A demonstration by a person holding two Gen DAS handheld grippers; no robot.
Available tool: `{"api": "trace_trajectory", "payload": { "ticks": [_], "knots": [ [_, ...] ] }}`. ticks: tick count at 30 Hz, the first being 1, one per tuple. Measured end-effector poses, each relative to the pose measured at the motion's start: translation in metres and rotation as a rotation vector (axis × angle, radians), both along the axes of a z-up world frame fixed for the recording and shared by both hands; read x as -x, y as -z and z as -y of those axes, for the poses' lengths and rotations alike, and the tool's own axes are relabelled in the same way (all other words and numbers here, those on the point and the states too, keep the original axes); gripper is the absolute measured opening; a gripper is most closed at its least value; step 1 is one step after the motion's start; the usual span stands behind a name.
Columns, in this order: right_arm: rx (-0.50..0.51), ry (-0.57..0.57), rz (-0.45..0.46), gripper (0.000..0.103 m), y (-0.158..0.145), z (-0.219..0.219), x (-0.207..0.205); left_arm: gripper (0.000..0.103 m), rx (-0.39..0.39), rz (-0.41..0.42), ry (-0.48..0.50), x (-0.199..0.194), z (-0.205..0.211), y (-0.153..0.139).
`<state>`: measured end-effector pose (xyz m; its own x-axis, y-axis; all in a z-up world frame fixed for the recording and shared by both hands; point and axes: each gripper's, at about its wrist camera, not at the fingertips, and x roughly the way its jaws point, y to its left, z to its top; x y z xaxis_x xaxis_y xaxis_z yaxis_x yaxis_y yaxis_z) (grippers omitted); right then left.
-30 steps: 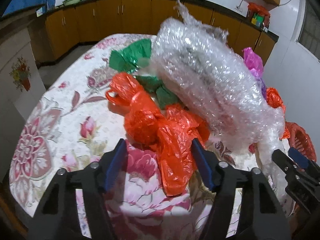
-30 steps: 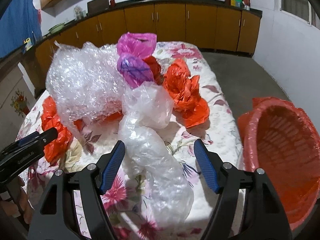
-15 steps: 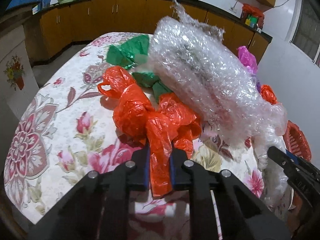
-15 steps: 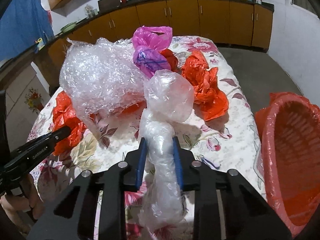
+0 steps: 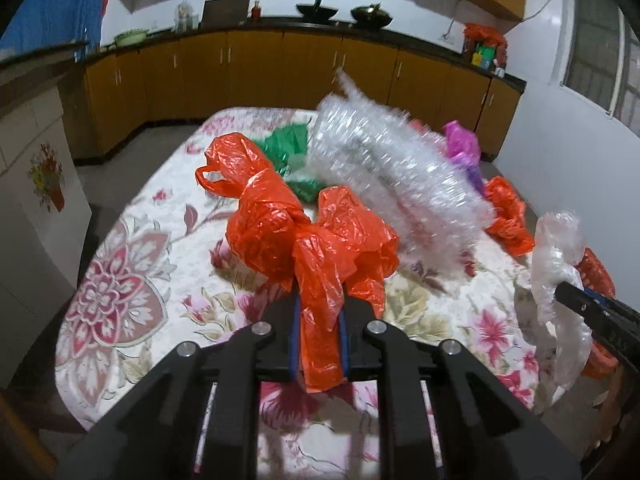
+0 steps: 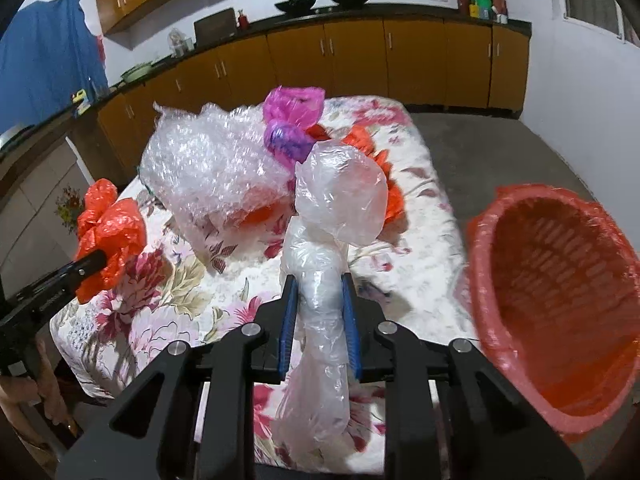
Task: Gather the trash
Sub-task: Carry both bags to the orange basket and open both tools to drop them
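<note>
Above the floral tablecloth (image 5: 132, 264), the left gripper (image 5: 320, 332) has closed on the orange plastic bag (image 5: 316, 240) and raised it, where a second ago its jaws stood apart; the right gripper (image 6: 318, 320) likewise now pinches the clear plastic bag (image 6: 332, 220), lifted beside the red basket (image 6: 560, 292).

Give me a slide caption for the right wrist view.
Right gripper clamps clear plastic bag beside red basket.

A crumpled orange bag (image 5: 312, 248) hangs bunched above the floral table, pinched at its lower tail. A clear bag (image 6: 324, 264), twisted into a long neck with a puffed head, stands upright, likewise pinched. Bubble wrap (image 6: 212, 168), green, pink and more orange bags lie beyond. An orange basket (image 6: 560, 300) stands at the right.
</note>
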<state>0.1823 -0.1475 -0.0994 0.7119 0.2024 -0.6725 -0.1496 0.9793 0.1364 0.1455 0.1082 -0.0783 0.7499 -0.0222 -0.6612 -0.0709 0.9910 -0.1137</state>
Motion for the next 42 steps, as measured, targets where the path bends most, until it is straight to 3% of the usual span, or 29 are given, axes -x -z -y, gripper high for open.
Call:
{"api": "trace_trajectory", "payload": {
  "ticks": [8, 17, 30, 42],
  "knots": [
    [-0.016, 0.11, 0.084, 0.023, -0.032, 0.042, 0.021, 0.016, -0.001, 0.099, 0.106, 0.018, 0.034, -0.04],
    [-0.022, 0.299, 0.122, 0.023, -0.049, 0.111, 0.038, 0.016, 0.017, 0.137, 0.322, 0.013, 0.118, -0.062],
    [-0.043, 0.458, 0.137, 0.023, -0.053, 0.179, 0.056, 0.016, 0.046, 0.128, 0.569, -0.001, 0.237, -0.058],
    [-0.079, 0.498, 0.157, 0.023, -0.057, 0.207, 0.051, 0.016, 0.04, 0.092, 0.676, -0.017, 0.288, -0.042]
  ]
}}
